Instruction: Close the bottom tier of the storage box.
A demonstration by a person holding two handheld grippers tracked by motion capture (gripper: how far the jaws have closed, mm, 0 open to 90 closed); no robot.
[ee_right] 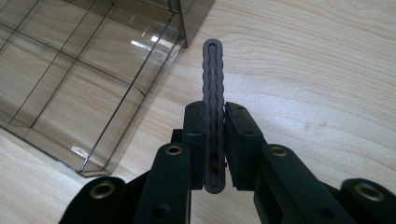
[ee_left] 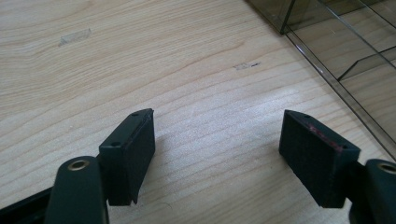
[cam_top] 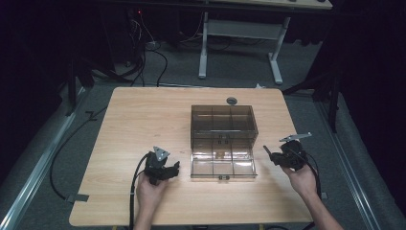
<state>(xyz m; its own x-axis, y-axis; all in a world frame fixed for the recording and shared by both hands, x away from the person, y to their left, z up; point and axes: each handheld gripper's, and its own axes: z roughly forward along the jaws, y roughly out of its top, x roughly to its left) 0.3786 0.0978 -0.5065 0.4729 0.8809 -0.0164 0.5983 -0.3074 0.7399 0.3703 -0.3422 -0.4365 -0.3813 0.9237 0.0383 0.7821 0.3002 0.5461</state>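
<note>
Wood table (cam_top: 143, 115), clear compartment box (cam_top: 222, 125) lid open. Right gripper (ee_right: 214, 116) clamps dark wavy strip (ee_right: 213, 79), not yet boxed. Left gripper (ee_left: 217, 140) wide, empty.

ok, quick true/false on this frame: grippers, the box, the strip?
1. The right gripper is shut on a dark wavy strip. True.
2. The left gripper holds a strip too. False: its fingers stand wide apart over bare table.
3. The clear box lies open, lid flat toward the person. True.
4. The strip lies inside a compartment. False: it sticks out of the right gripper, beside the box.
</note>
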